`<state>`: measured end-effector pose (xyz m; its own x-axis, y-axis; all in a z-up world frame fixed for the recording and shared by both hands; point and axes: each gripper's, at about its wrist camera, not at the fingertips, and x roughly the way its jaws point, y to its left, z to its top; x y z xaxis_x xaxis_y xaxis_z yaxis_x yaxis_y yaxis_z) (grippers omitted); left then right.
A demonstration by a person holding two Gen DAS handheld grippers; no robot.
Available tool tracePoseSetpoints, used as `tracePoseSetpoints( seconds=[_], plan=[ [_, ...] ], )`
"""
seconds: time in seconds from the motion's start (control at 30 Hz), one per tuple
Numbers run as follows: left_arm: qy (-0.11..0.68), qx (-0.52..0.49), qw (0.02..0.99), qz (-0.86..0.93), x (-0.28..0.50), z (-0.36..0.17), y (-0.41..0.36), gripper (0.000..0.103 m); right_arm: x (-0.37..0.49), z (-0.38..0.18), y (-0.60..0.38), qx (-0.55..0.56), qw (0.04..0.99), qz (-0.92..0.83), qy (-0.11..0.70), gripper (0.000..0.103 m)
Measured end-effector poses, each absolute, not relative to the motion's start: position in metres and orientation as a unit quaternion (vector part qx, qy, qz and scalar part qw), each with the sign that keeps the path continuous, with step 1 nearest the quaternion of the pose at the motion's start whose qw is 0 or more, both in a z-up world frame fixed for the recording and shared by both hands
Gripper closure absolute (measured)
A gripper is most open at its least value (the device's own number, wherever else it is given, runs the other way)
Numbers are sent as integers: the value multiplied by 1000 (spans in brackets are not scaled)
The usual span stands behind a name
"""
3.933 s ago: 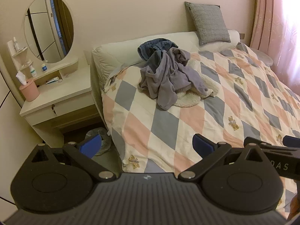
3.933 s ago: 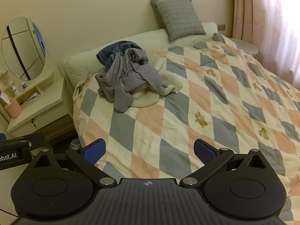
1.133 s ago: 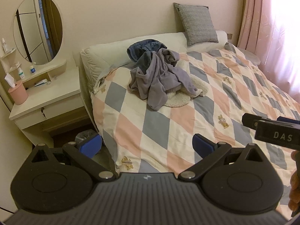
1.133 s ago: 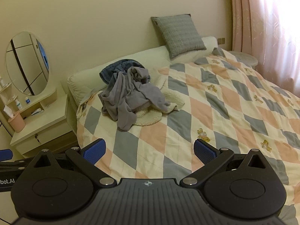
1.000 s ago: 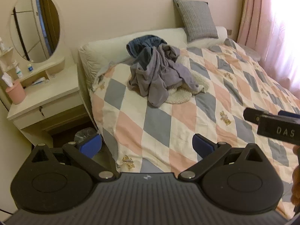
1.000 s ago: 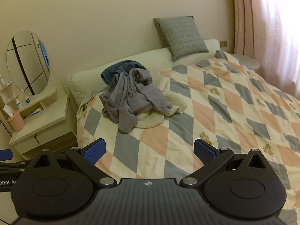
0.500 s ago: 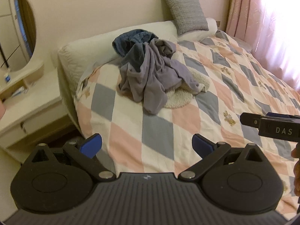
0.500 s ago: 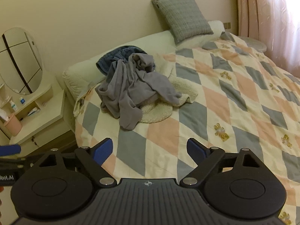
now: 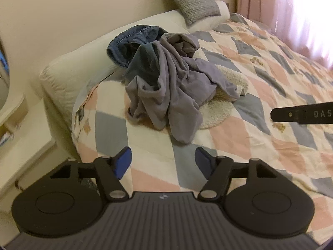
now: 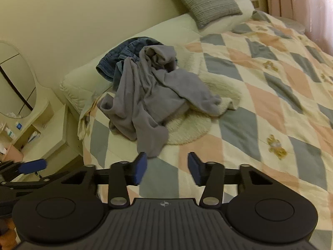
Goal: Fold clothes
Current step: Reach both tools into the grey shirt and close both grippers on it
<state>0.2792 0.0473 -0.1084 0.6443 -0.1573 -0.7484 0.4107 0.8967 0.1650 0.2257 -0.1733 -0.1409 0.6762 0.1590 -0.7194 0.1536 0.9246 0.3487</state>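
Bedroom scene, diamond-patterned quilt [image 9: 260, 137] filling most of both views. Left gripper [image 9: 163, 162] hangs over the near edge of the bed, blue pads spread apart, nothing between them. Right gripper [image 10: 167, 167] is also parted and empty — its left pad sits just short of the hanging end of the grey garment [image 10: 149, 104]. That crumpled grey garment lies at about 12 o'clock from both grippers, draped over a cream fleece piece [image 10: 191, 127], with blue jeans [image 9: 133, 41] behind it against the headboard cushion [image 9: 87, 66]. Grey pillow [image 10: 204, 2] at 1 o'clock, nightstand [image 10: 52, 129] at 9.
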Motion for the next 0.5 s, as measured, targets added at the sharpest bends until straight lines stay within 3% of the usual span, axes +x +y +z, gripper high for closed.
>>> tracePoseSetpoints(
  seconds=[0.13, 0.2, 0.27, 0.4, 0.47, 0.5],
  plan=[
    [368, 200, 891, -174, 313, -119, 36, 39, 255, -153, -175, 200, 892, 7, 406, 80],
    [353, 225, 890, -182, 330, -127, 30, 46, 271, -161, -176, 201, 890, 12, 409, 82],
    [342, 249, 887, -187, 348, -136, 24, 61, 287, -170, -175, 199, 889, 19, 412, 81],
    [335, 268, 878, -213, 390, -154, 14, 63, 321, -189, -170, 181, 889, 38, 420, 69],
    [330, 275, 873, -230, 407, -160, 8, 56, 337, -199, -167, 167, 890, 48, 421, 62],
    [329, 278, 871, -236, 415, -163, 5, 54, 345, -204, -165, 162, 890, 54, 422, 53]
  ],
)
